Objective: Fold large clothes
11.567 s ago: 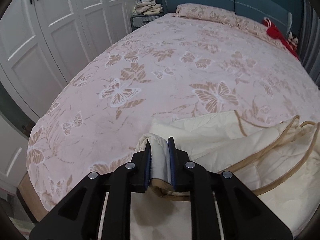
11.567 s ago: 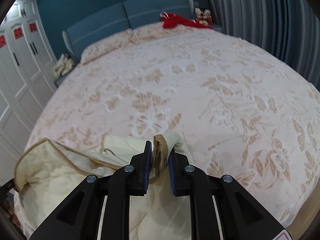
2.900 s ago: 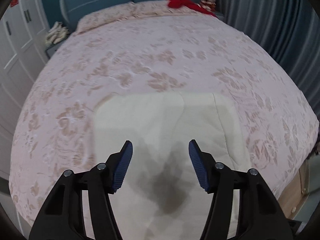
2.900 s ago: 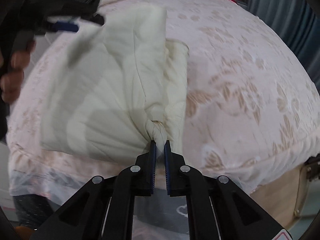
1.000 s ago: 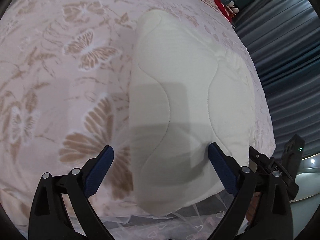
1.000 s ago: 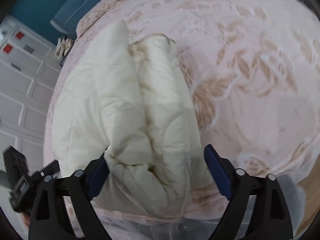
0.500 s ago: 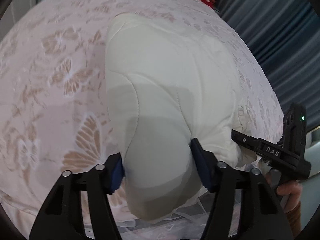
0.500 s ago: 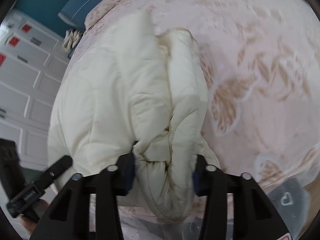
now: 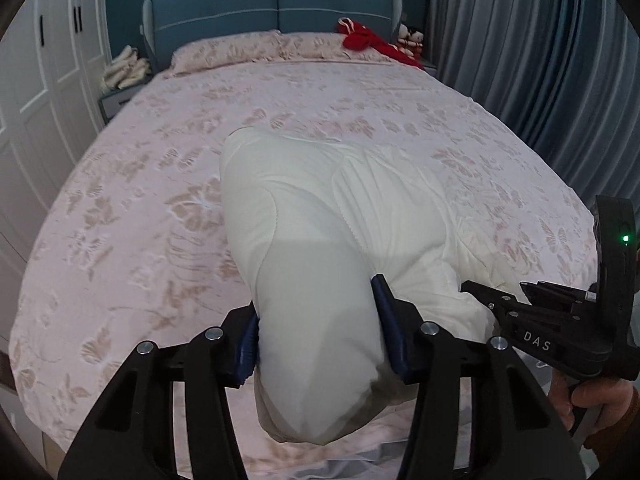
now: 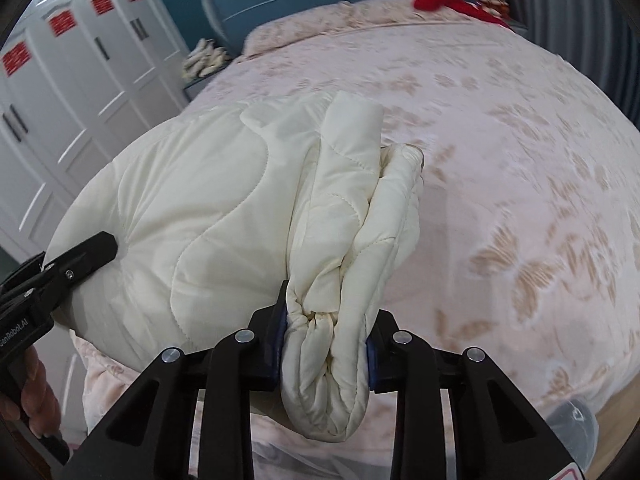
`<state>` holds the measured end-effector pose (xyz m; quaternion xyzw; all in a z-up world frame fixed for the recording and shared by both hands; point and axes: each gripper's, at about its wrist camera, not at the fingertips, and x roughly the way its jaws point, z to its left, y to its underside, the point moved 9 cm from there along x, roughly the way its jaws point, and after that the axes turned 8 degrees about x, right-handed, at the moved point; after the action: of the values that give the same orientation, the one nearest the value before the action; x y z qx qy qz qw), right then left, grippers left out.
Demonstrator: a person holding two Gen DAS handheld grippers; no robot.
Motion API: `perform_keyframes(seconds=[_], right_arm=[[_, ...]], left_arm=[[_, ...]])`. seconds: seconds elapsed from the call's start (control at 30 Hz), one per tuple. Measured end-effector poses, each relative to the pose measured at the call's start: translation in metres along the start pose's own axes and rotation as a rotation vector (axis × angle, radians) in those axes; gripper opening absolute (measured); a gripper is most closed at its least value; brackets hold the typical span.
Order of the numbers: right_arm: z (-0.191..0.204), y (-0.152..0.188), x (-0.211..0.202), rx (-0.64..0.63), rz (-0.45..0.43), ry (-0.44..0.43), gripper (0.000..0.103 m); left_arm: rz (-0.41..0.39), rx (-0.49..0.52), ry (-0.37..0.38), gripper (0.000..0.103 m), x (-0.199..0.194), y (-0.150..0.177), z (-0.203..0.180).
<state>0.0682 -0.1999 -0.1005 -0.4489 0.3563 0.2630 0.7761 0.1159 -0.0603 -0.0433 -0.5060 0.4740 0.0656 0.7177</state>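
Quilt (image 9: 320, 216) runs lengthwise from both grippers toward the headboard (image 9: 276, 4); your left gripper (image 9: 320, 336) and right gripper (image 10: 326, 340) each clamp its near end.

We see a wide bed (image 9: 168, 184) covered by a pink bedspread (image 9: 360, 92) with a tan butterfly pattern that runs to every edge. At the head stands a teal padded headboard (image 9: 276, 10) against a dark teal wall. Two pillows (image 9: 228, 50) in the same pink print lie along the head edge. We make out a red cloth (image 9: 364, 40) at the bed's far right corner, and just beside it small dolls (image 9: 410, 36), too small to describe. Off the far left corner sits a nightstand (image 9: 116, 98) bearing a heap of pale cloth (image 9: 124, 68). White wardrobe doors (image 10: 60, 92) with red stickers line the left side; grey-blue curtains (image 9: 532, 60) hang on the right.
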Motion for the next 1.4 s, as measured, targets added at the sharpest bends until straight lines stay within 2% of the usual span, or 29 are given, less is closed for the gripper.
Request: perform_keyframes(seconds=[0.23, 0.37, 0.5, 0.6, 0.67, 0.7, 0.83, 1.03, 1.17, 1.4], right_arm=[[0.050, -0.020, 0.000, -0.098, -0.078, 0.012, 0.028], [0.073, -0.036, -0.005, -0.153, -0.145, 0.025, 0.028], [0.080, -0.034, 0.018, -0.203, -0.147, 0.063, 0.028], [0.070, -0.011, 0.063, -0.220, -0.058, 0.118, 0.028], [0.060, 0.011, 0.088, -0.220, 0.006, 0.143, 0.029], [0.059, 0.018, 0.093, -0.227, 0.014, 0.148, 0.030], [0.060, 0.031, 0.093, -0.284, 0.038, 0.185, 0.033], [0.051, 0.029, 0.087, -0.134, 0.118, 0.136, 0.043], [0.054, 0.032, 0.080, -0.127, 0.136, 0.144, 0.047], [0.054, 0.034, 0.068, -0.148, 0.133, 0.184, 0.047]], left_arm=[[-0.054, -0.016, -0.054, 0.047, -0.013, -0.003, 0.042], [-0.131, -0.015, -0.075, 0.047, -0.026, -0.018, 0.063], [-0.163, 0.005, -0.089, 0.047, -0.015, -0.014, 0.077], [-0.065, -0.022, -0.068, 0.048, 0.028, 0.015, 0.086], [0.064, -0.059, -0.055, 0.049, 0.065, 0.052, 0.091], [0.091, -0.076, -0.053, 0.051, 0.074, 0.064, 0.093], [0.120, -0.093, -0.066, 0.057, 0.075, 0.096, 0.095], [0.146, -0.080, -0.125, 0.062, 0.064, 0.097, 0.096], [0.169, -0.040, -0.188, 0.067, 0.059, 0.100, 0.095], [0.211, -0.134, -0.157, 0.070, 0.049, 0.109, 0.106]])
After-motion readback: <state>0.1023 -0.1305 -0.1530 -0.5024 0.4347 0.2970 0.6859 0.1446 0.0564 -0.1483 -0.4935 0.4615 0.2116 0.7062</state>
